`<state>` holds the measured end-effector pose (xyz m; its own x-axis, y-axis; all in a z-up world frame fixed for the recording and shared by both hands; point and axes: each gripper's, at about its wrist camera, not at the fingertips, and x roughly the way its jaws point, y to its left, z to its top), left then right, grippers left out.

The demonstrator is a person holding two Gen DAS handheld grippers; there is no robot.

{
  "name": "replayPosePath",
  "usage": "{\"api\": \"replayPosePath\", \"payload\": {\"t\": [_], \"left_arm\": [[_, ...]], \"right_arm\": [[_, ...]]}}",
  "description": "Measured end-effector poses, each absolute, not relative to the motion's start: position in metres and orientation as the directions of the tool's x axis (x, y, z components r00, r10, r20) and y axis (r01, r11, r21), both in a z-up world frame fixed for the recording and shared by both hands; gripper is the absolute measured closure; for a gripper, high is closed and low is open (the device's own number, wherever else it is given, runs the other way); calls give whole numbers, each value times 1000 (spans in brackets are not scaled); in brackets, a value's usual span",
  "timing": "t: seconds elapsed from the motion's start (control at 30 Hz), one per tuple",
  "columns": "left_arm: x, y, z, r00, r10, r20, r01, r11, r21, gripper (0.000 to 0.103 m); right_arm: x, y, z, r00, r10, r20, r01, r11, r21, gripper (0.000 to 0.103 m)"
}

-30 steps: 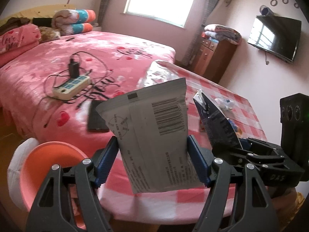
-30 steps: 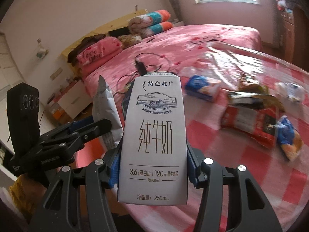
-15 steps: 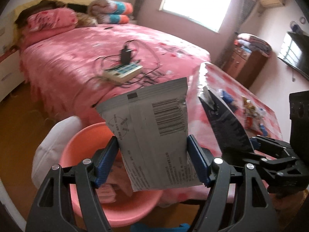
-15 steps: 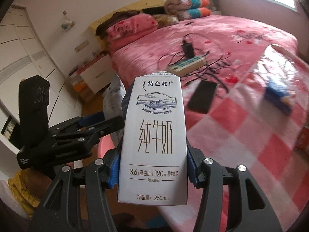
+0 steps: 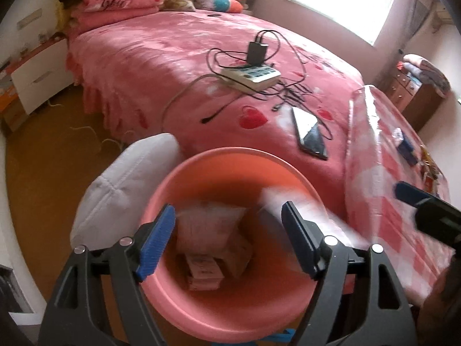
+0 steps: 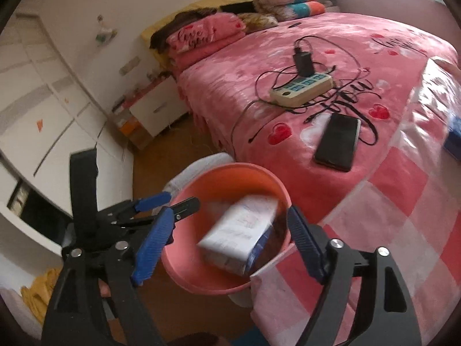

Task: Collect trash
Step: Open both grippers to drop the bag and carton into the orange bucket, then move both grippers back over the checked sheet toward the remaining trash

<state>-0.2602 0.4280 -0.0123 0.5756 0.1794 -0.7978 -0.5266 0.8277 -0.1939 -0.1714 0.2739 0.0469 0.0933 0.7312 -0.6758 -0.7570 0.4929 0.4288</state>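
Moved: both grippers emptied since 0.5 s ago; grey barcode pouch gone from left gripper (image 5: pixel 227 239), white milk carton (image 6: pixel 239 238) now blurred, dropping into round pink plastic bin (image 6: pixel 184 271).
Jaws: left apart, empty; right gripper (image 6: pixel 230 243) apart, empty.
Bin: 6 o'clock, beside checked pink counter (image 6: pixel 403 201).
Step tip: hold wide over the bin, then return for wrappers at 3 o'clock.

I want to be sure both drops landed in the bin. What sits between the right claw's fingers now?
In the right wrist view, the open right claw frames the pink bin, with a blurred milk carton inside it.
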Motion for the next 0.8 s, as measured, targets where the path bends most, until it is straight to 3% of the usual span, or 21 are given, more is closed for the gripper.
{"api": "replayPosePath", "payload": {"t": [0.27, 0.8], "left_arm": [[-259, 419, -6, 589, 212, -780, -518, 840, -164, 26], [-229, 357, 21, 643, 136, -754, -377, 913, -157, 25]], "right_arm": [[-162, 227, 52, 243, 716, -654, -687, 604, 405, 12], [-165, 154, 58, 421, 680, -600, -625, 697, 352, 12]]}}
